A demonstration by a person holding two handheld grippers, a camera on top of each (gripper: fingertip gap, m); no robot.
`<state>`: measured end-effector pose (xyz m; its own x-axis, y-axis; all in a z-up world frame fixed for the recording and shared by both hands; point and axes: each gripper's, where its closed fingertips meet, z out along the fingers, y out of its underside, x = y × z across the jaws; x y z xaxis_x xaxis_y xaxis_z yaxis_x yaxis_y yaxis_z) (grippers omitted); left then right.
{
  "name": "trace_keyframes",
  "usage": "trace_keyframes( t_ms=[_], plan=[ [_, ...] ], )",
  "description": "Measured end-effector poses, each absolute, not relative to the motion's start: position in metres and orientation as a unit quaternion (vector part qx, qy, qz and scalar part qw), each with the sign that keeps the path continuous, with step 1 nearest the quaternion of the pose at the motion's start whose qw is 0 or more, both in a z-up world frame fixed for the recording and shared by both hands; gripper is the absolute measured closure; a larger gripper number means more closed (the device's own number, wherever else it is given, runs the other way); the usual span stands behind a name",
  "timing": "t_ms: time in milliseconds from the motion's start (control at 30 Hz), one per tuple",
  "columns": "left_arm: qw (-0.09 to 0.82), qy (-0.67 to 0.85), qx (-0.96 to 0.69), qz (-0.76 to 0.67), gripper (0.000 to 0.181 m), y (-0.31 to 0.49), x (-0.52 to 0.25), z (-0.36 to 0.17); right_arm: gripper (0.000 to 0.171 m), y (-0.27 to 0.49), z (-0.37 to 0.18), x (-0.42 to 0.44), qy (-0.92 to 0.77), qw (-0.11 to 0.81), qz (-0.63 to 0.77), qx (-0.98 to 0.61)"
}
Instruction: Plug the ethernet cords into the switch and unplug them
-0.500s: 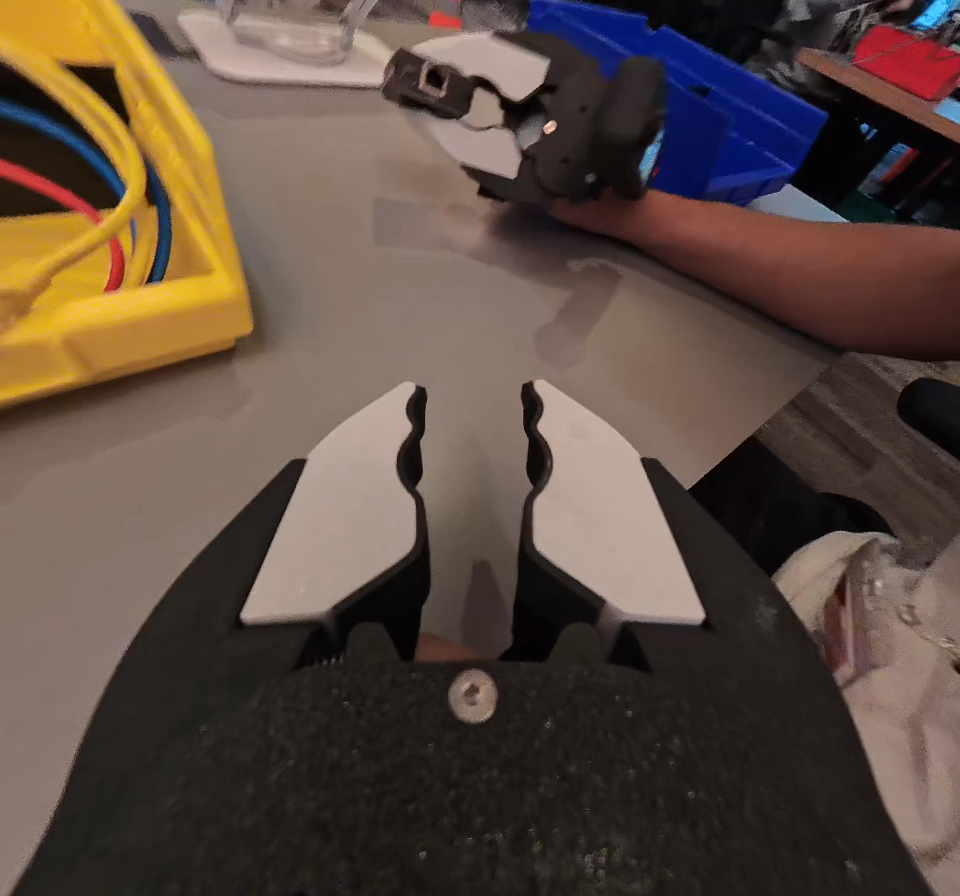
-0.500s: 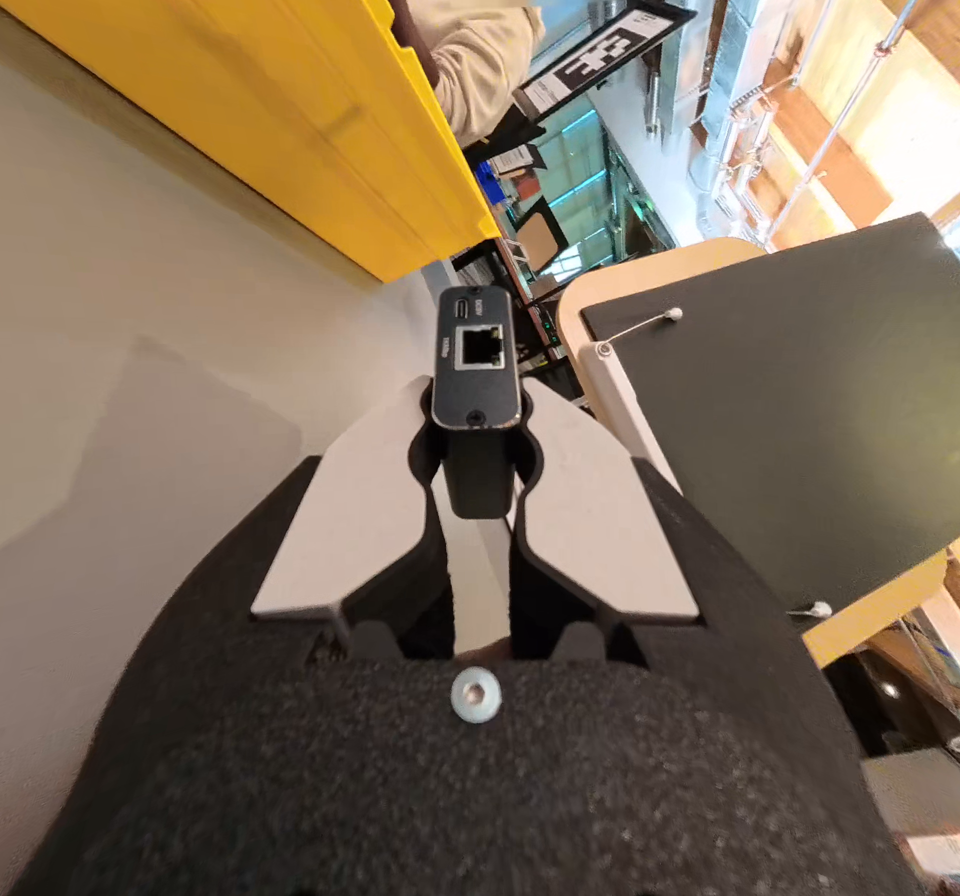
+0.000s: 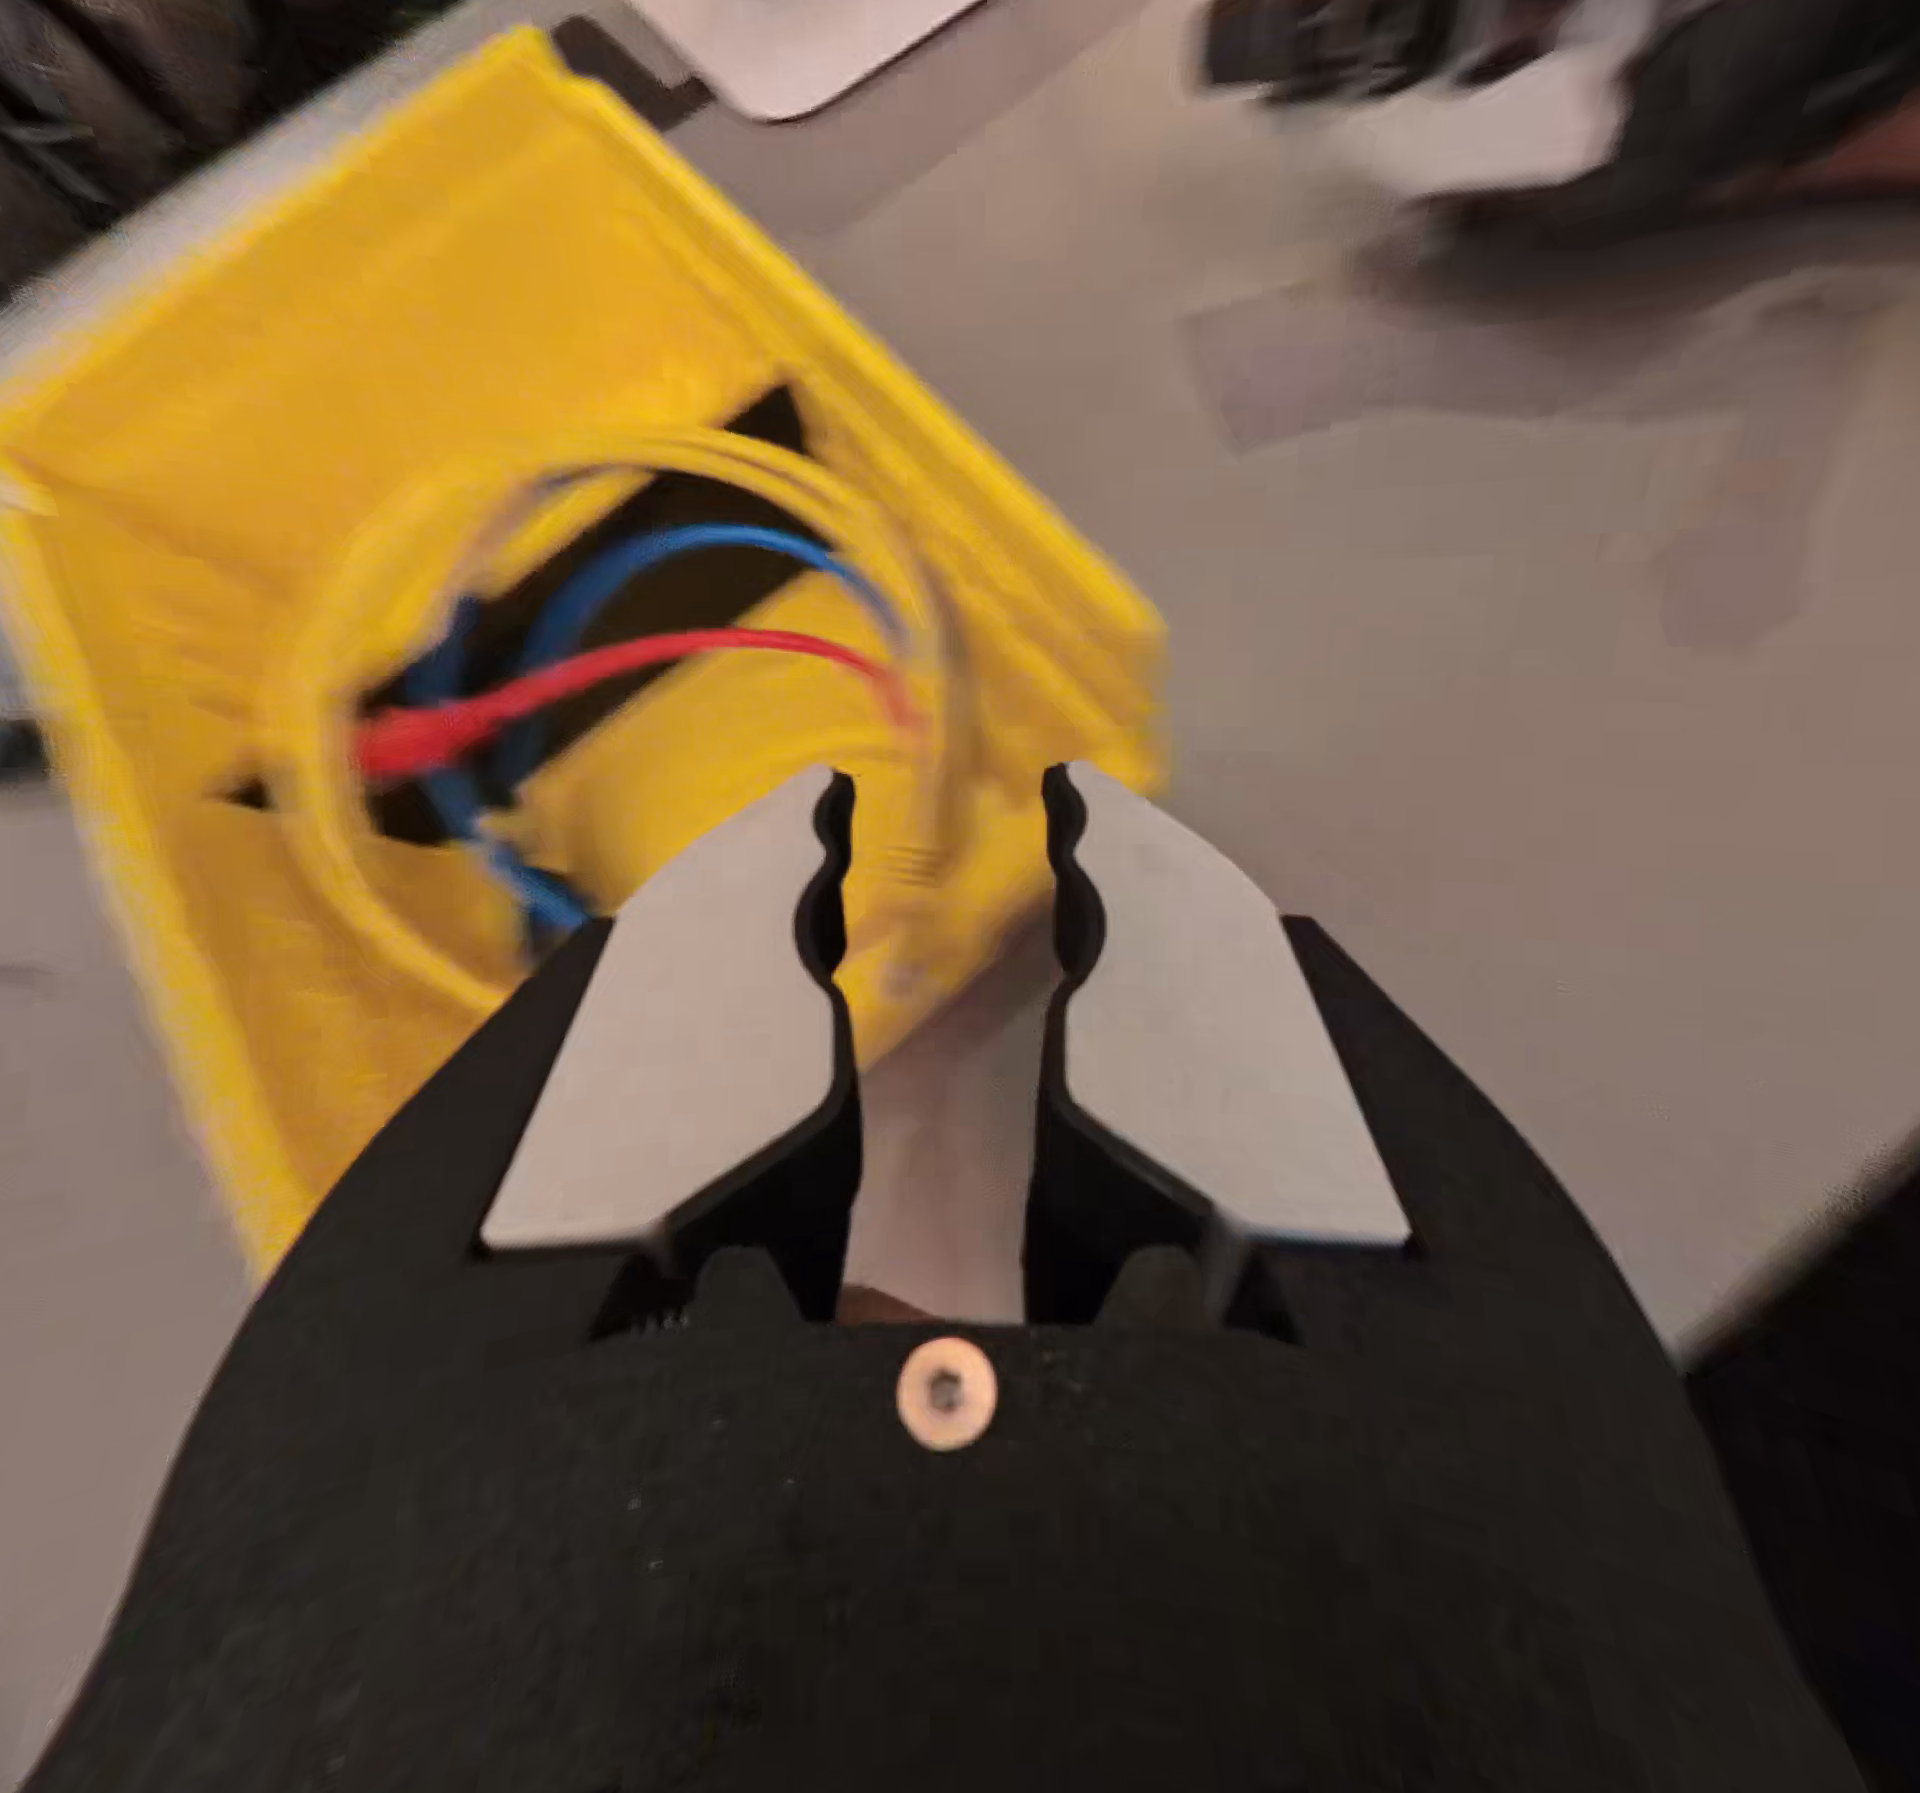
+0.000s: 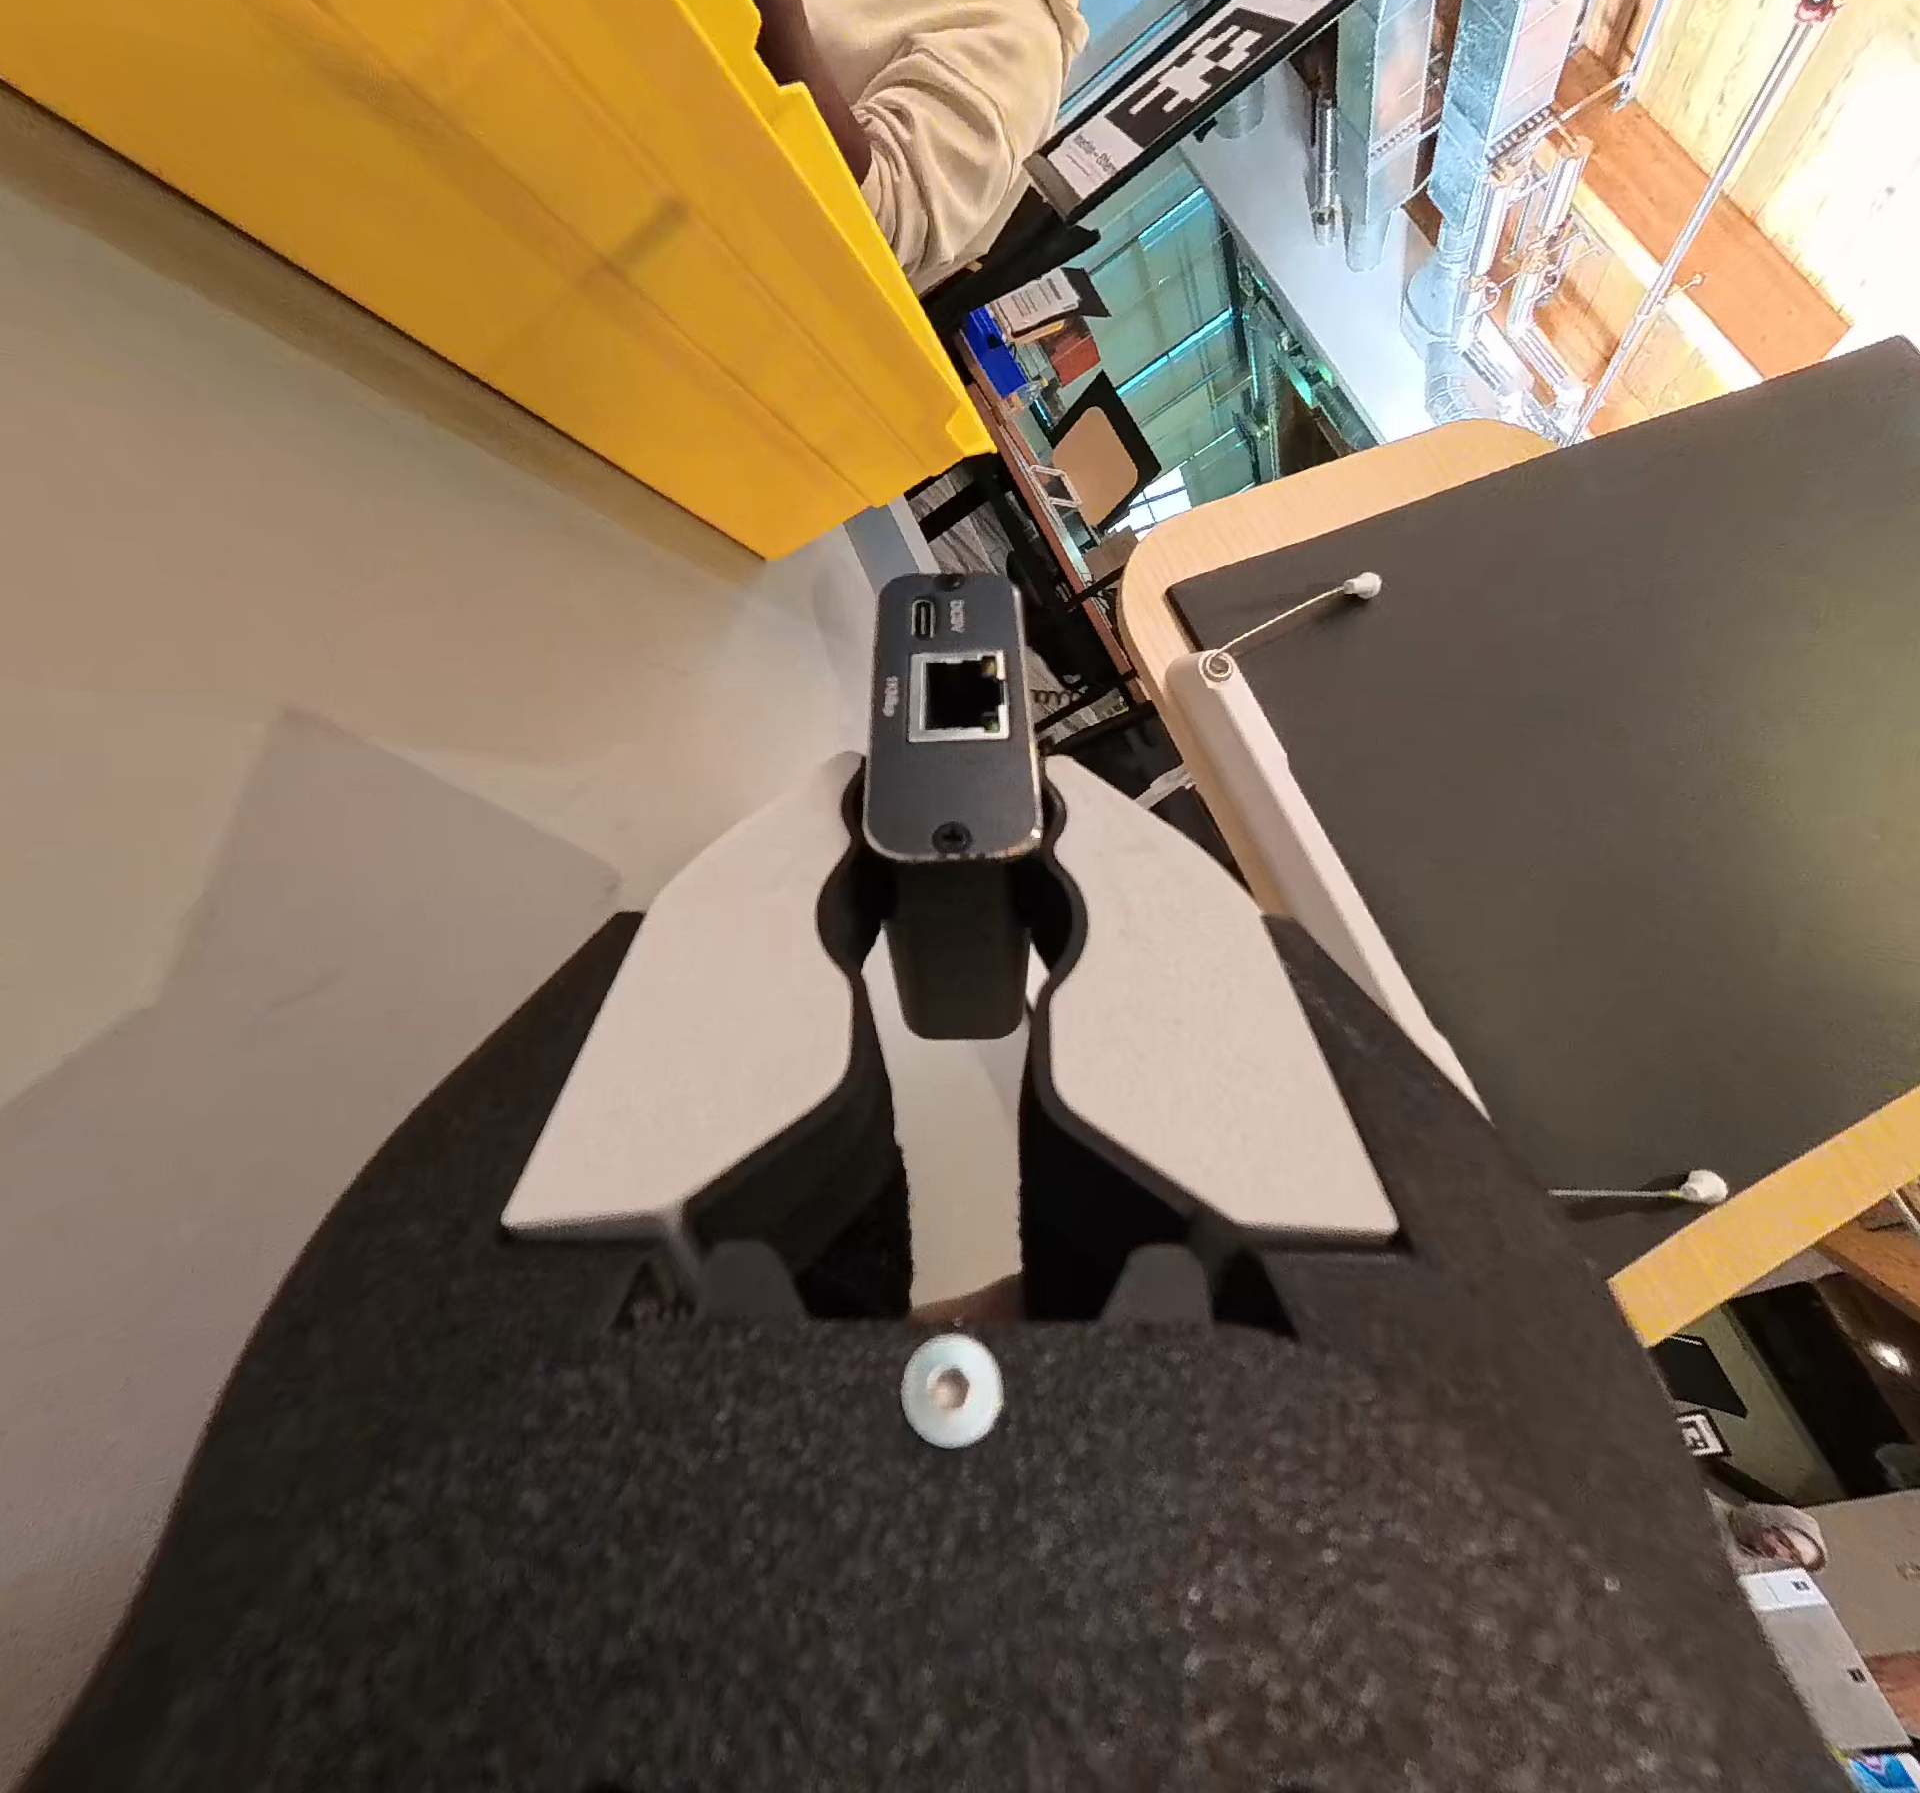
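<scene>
Clearly the switch [image 4: 954, 725] was a small, dark grey metal box with rounded corners. Its end face carried one square ethernet port with a silver rim, a narrow oval socket above that, some small print, and a screw at either end. The right tongs [image 4: 951, 808] were clamped on it, one grey finger pressed against each long side, so it was held off the counter [image 4: 312, 704]. Its long axis ran straight out along the fingers, and the ported face was turned back toward the camera, with the body passing down between the jaws.

Beyond it stood the yellow bin [image 4: 499, 185], close to the counter's far edge in that view.

The left tongs [image 3: 948, 787] stood open with nothing between the fingers, above the near corner of the same yellow bin [image 3: 416, 372]. Inside the bin lay the ethernet cords: a yellow cord [image 3: 343, 642] looped in a wide ring, a blue cord [image 3: 665, 554] and a red cord [image 3: 623, 673] crossing it. All were blurred. The right tongs [image 3: 1403, 60] showed blurred toward the counter's far right corner, well apart from the bin.
</scene>
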<state>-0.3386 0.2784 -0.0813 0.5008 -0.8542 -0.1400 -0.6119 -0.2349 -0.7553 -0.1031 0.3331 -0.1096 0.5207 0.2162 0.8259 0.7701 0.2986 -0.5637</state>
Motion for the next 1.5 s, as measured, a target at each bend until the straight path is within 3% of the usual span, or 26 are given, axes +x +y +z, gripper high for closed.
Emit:
trace_keyframes(
  t_ms=[233,300,333,500,767,967,1133,1300,1500],
  plan=[
    [0.272,0.602,-0.747,0.070,0.130,0.422,-0.355,-0.090,0.145,0.332,-0.111,-0.103,-0.446,0.671,-0.203,-0.557],
    [0.253,0.619,-0.738,0.091,0.143,0.440,-0.353,-0.097,0.145,0.332,-0.112,-0.103,-0.449,0.668,-0.203,-0.558],
    [0.249,0.624,-0.734,0.101,0.163,0.446,-0.354,-0.099,0.145,0.332,-0.113,-0.103,-0.451,0.667,-0.203,-0.557],
    [0.227,0.629,-0.725,0.165,0.172,0.445,-0.371,-0.093,0.145,0.331,-0.114,-0.105,-0.456,0.665,-0.205,-0.555],
    [0.365,0.491,-0.779,0.138,0.176,0.406,-0.399,0.020,0.145,0.332,-0.112,-0.103,-0.449,0.669,-0.203,-0.557],
    [0.454,0.363,-0.809,-0.080,0.176,0.337,-0.372,0.075,0.145,0.331,-0.096,-0.095,-0.411,0.697,-0.190,-0.556],
    [0.378,0.296,-0.830,-0.283,0.176,0.241,-0.309,0.009,0.145,0.330,-0.078,-0.079,-0.352,0.731,-0.155,-0.564],
    [0.325,0.184,-0.870,-0.322,0.176,0.195,-0.282,-0.097,0.145,0.332,-0.076,-0.073,-0.335,0.733,-0.139,-0.576],
    [0.303,0.038,-0.864,-0.401,0.166,0.158,-0.264,-0.144,0.145,0.330,-0.081,-0.082,-0.361,0.726,-0.149,-0.566]
  ],
)
